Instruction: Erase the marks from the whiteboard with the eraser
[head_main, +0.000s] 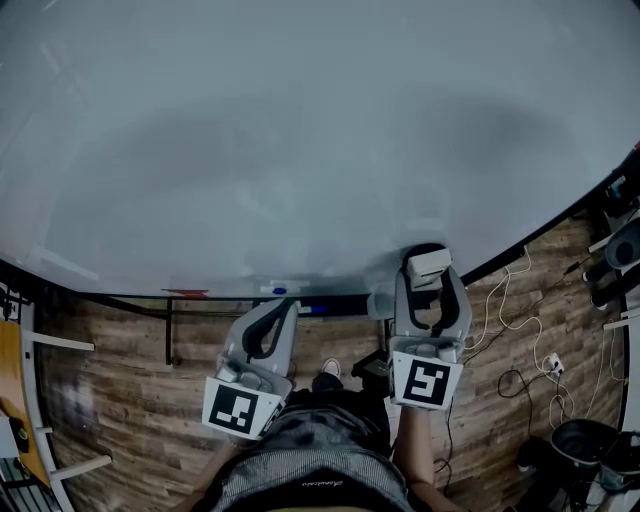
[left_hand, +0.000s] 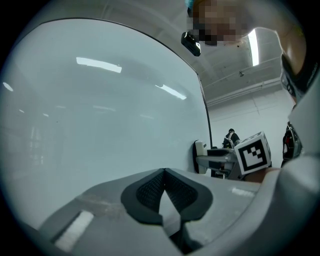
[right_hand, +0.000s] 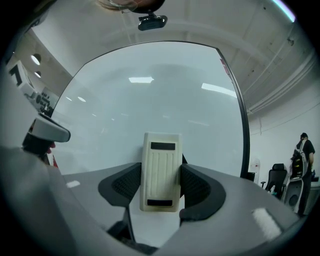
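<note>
Right gripper (right_hand: 161, 182) fingers clamp the eraser (right_hand: 160, 160) by its long sides — light, stiff, probably slick plastic; left gripper (left_hand: 164, 181) clenched empty.

Cropped, covered, too small
Top and sides of whiteboard (head_main: 300, 120) cut by frame; eraser (right_hand: 160, 170) wiping face turned away, flanks covered by pads (right_hand: 200, 187); red and blue bits (head_main: 280, 290) on tray (head_main: 230, 297) unreadable.

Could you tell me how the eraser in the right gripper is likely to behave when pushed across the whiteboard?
The eraser looks like a rigid ribbed plastic block, so it should stay stiff and is probably light. The jaws of the right gripper clamp only its long sides, so a hard push against the whiteboard might pivot it.
</note>
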